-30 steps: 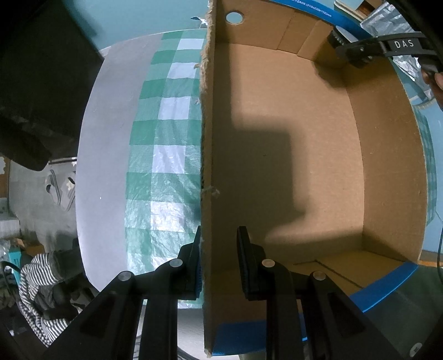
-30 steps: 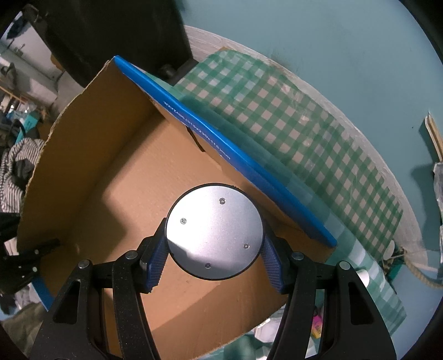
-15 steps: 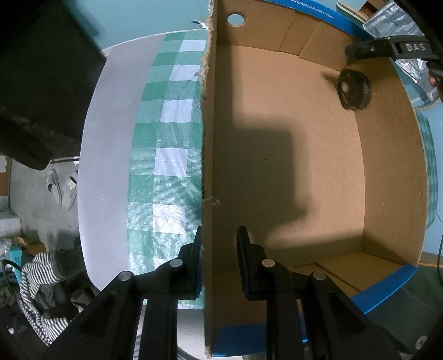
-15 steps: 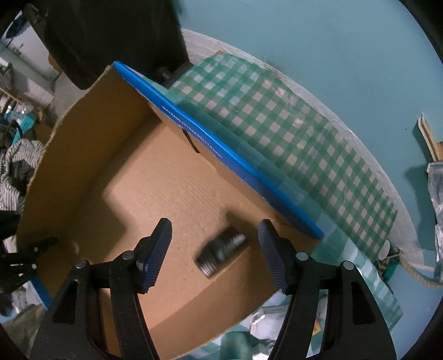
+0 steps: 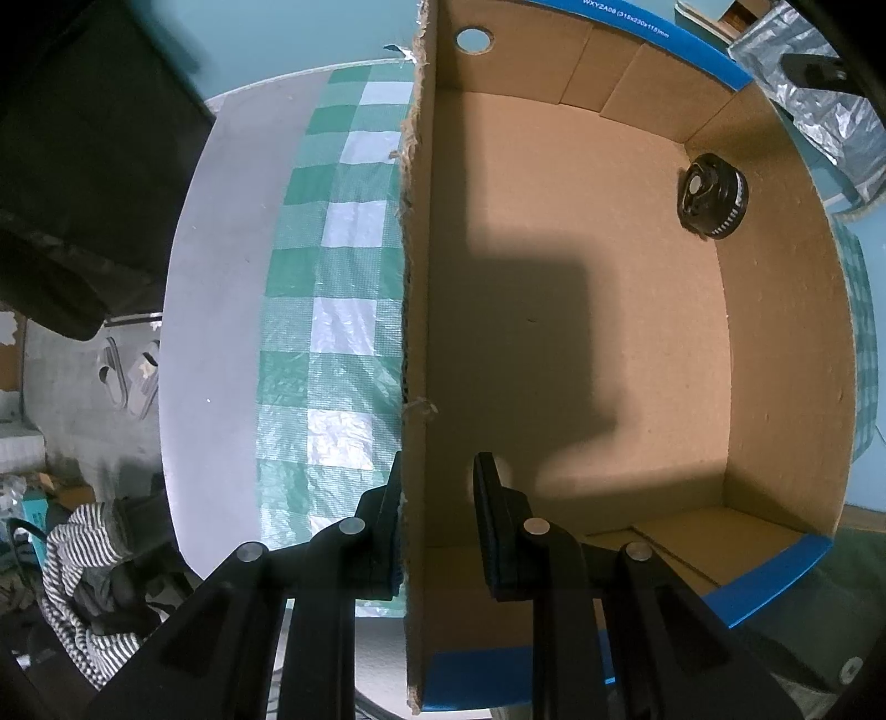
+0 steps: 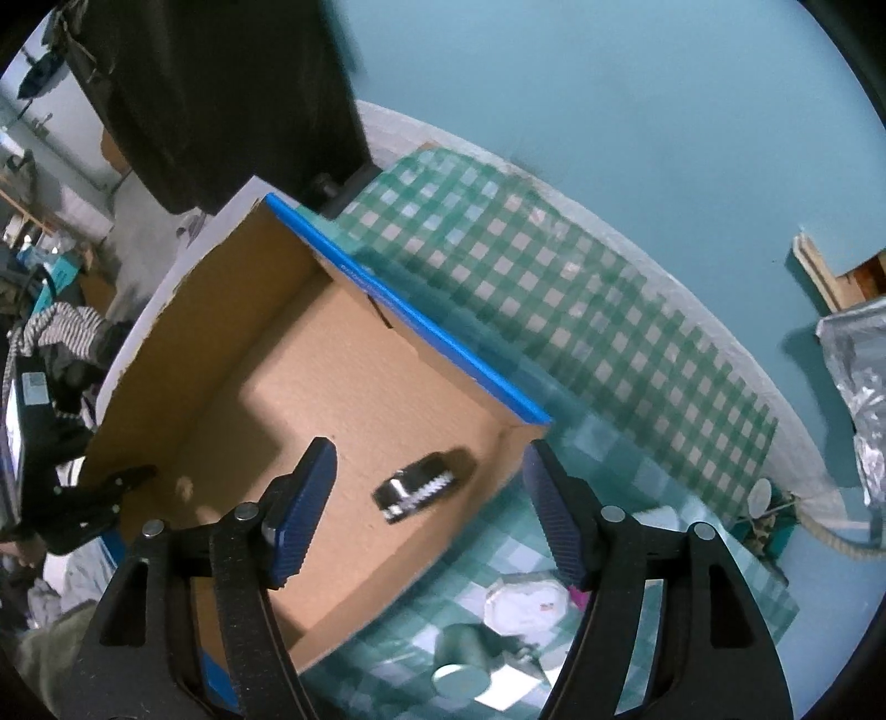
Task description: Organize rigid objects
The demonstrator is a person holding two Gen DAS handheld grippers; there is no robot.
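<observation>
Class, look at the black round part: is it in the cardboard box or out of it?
In. The black round part lies on the floor of the cardboard box, near a corner, free of the right gripper, whose jaws are opening.

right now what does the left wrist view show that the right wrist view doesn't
Only the left wrist view: the left tool clamped on the torn wall of the brown cardboard box, a round hole in the far wall, and a pair of pale slippers on the floor.

Only the right wrist view: the right tool above the box, its jaws opening with nothing between them, plus a white round lid and a grey metal cylinder on the green checked cloth.

Both: the box and the black ribbed round part lying inside it.
</observation>
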